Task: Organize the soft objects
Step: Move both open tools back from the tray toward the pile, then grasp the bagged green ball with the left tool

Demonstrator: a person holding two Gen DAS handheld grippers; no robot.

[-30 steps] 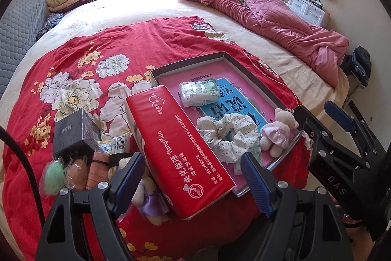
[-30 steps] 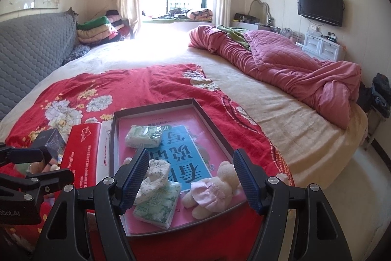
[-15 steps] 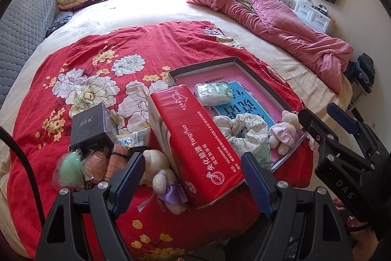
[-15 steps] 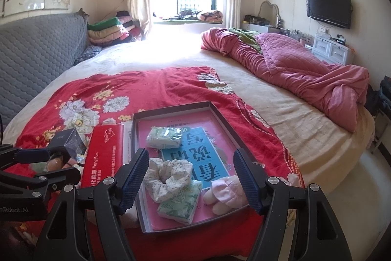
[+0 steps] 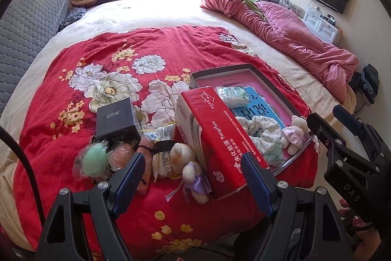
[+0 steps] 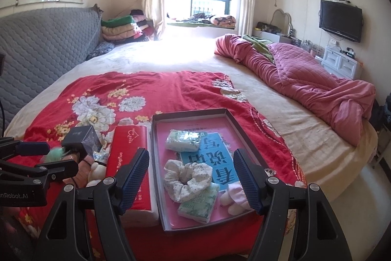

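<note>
We saw both tongs, left tongs [image 5: 191, 170] and right tongs [image 6: 191, 170], gaping, empty, above bed [image 6: 171, 58]; scrunchie [image 6: 187, 176] lay in tray [image 6: 193, 112].

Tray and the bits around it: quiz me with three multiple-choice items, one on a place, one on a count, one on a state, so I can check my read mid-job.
1. Where is the floral scrunchie?
A. in the tray
B. on the black box
C. on the pink quilt

2. How many tissue packs lie in the tray?
A. none
B. two
C. five

3. What is the left hand-held gripper doing?
A. clamping the red tissue pack
B. open, holding nothing
C. shut on a plush toy

Answers: 1 A, it lies on the tray's pink floor. 2 B, one far, one near. 3 B, its blue pads stand apart, nothing pressed.
</note>
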